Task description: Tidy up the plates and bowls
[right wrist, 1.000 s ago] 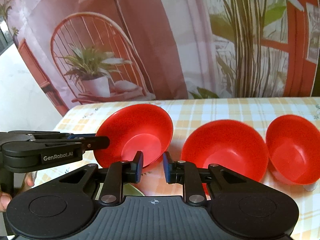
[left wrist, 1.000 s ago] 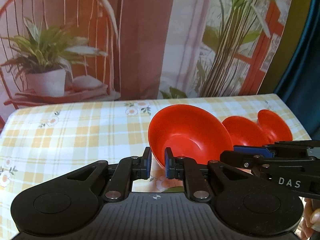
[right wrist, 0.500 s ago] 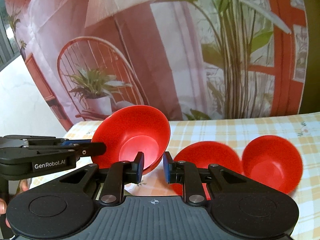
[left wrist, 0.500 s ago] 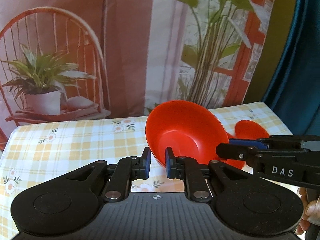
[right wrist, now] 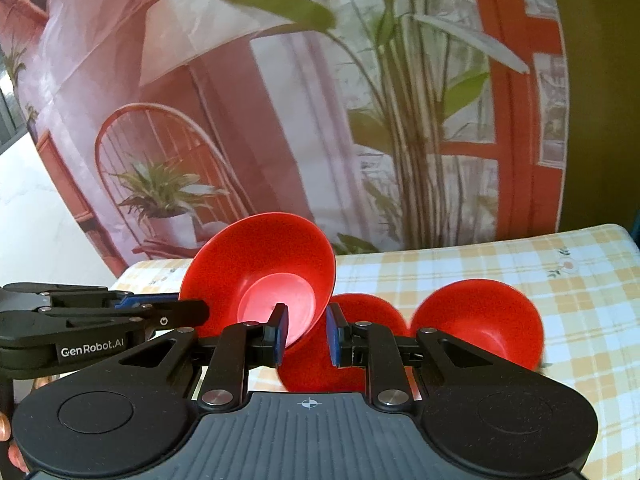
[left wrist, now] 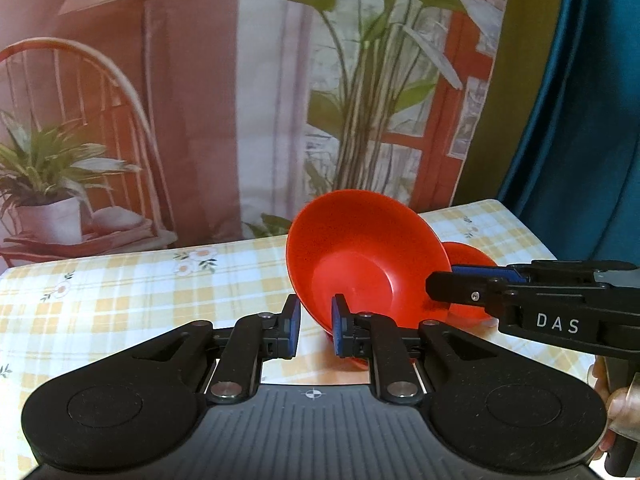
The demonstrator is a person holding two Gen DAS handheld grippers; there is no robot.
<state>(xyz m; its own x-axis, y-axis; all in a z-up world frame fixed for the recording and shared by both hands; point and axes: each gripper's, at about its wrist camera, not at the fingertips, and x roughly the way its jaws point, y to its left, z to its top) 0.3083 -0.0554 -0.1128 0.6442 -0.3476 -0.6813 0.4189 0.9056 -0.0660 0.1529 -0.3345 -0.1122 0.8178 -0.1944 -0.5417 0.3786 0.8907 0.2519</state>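
Note:
Both grippers hold one red bowl (left wrist: 360, 264) in the air above the checked tablecloth (left wrist: 140, 288). My left gripper (left wrist: 316, 330) is shut on its near left rim. My right gripper (right wrist: 306, 336) is shut on its opposite rim; the bowl (right wrist: 264, 272) shows tilted in the right wrist view. My right gripper reaches in from the right in the left wrist view (left wrist: 440, 286). My left gripper reaches in from the left in the right wrist view (right wrist: 196, 312). Two more red bowls stand on the table below: one (right wrist: 372, 312) partly hidden behind the held bowl, one (right wrist: 480, 320) to its right.
A printed backdrop with a chair and plants (left wrist: 60, 184) hangs behind the table's far edge. A dark blue curtain (left wrist: 580, 120) hangs at the right. The table's right edge (right wrist: 624, 236) lies close to the standing bowls.
Both grippers have lifted the held bowl up off the table and carried it to the right, over the two standing bowls. It now tilts more steeply.

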